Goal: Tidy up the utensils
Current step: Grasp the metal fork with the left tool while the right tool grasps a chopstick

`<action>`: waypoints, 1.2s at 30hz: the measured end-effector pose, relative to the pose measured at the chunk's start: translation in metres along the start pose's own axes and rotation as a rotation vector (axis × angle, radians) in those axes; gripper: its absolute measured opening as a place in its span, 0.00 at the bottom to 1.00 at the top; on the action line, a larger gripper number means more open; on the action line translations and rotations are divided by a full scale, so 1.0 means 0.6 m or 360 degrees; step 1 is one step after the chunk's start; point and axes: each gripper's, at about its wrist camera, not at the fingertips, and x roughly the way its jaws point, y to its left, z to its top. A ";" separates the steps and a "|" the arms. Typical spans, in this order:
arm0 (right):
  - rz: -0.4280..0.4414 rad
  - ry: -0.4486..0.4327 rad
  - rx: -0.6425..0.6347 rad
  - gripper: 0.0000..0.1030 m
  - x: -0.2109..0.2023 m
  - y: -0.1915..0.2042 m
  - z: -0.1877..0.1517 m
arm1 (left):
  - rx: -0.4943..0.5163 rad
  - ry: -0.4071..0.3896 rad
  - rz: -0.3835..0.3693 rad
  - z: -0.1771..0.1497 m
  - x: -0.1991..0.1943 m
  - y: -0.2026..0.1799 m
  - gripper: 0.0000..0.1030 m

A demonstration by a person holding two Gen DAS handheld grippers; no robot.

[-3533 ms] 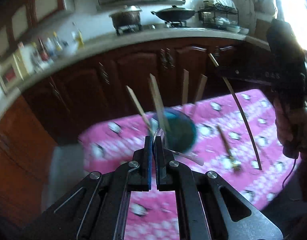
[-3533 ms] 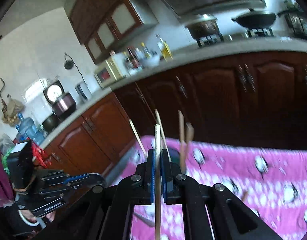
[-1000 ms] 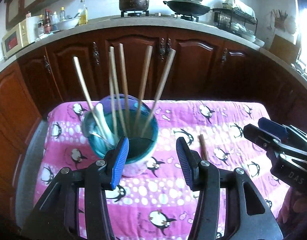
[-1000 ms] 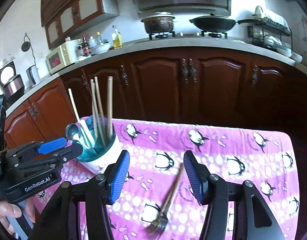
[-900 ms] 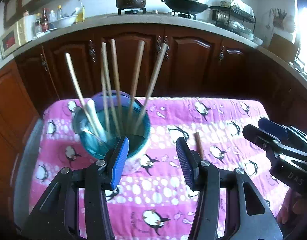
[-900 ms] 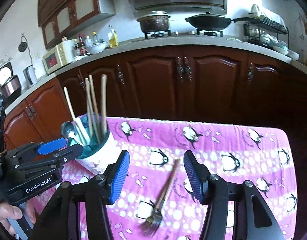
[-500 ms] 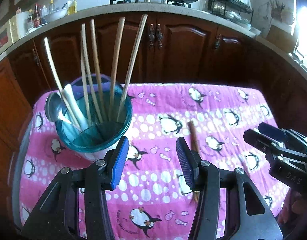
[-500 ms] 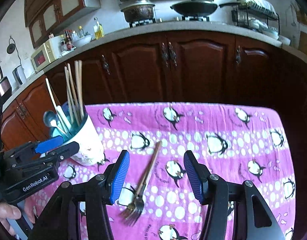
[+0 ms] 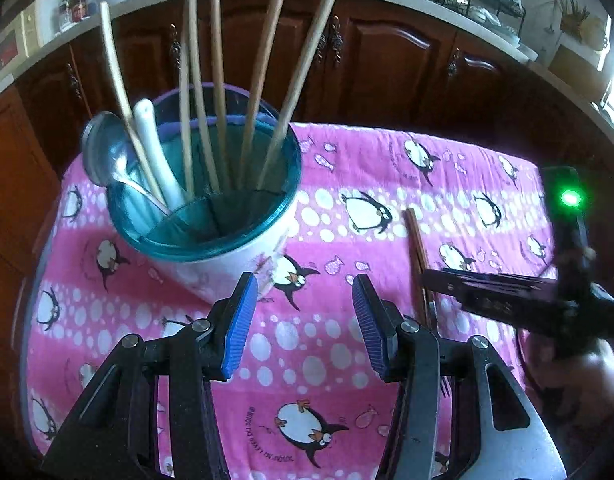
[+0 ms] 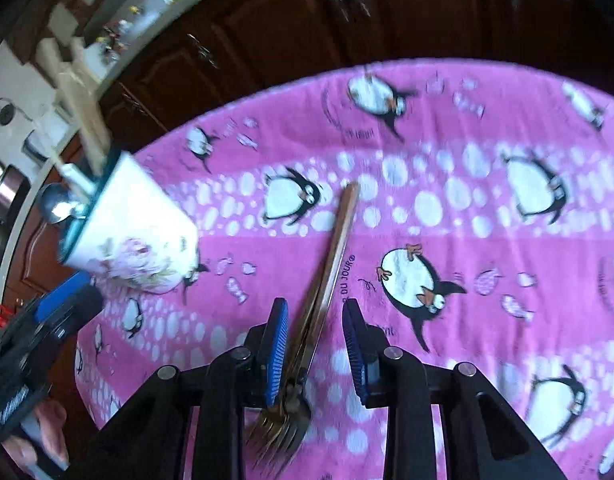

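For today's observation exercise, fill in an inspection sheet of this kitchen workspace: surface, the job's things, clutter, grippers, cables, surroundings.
Surface: pink penguin cloth covers the table.
Job's things: fork lies flat on the cloth; utensil holder stands upright, holding chopsticks, a metal spoon and a white spoon.
Clutter: nothing seen.
Grippers: right gripper open, straddling the fork's handle; left gripper open, empty, near the holder.
Cables: nothing seen.
Surroundings: dark wood cabinets, countertop with bottles.

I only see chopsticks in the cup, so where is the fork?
The fork lies on the pink cloth, right of the cup, between the open right tongs.
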 end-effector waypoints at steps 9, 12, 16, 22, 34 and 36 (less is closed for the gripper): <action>0.0131 0.0003 0.0184 0.09 -0.038 -0.065 -0.029 | 0.0071 0.0090 -0.0132 -0.004 0.045 -0.046 0.48; 0.0030 0.0050 0.0187 0.09 -0.054 -0.088 -0.044 | 0.0088 0.0171 -0.0213 -0.002 0.071 -0.068 0.48; -0.0097 0.0159 0.0098 0.09 -0.067 -0.114 -0.049 | 0.0075 0.0251 -0.0304 0.005 0.106 -0.097 0.48; -0.0143 0.0082 0.0141 0.28 -0.092 -0.143 -0.032 | 0.0109 0.0339 -0.0352 0.014 0.152 -0.135 0.47; -0.0142 0.0072 0.0136 0.25 -0.031 -0.131 0.023 | 0.0245 0.0364 -0.0374 0.023 0.186 -0.162 0.09; -0.0187 0.0053 0.0084 0.14 -0.022 -0.123 0.030 | 0.0248 0.0346 -0.0385 0.023 0.174 -0.155 0.08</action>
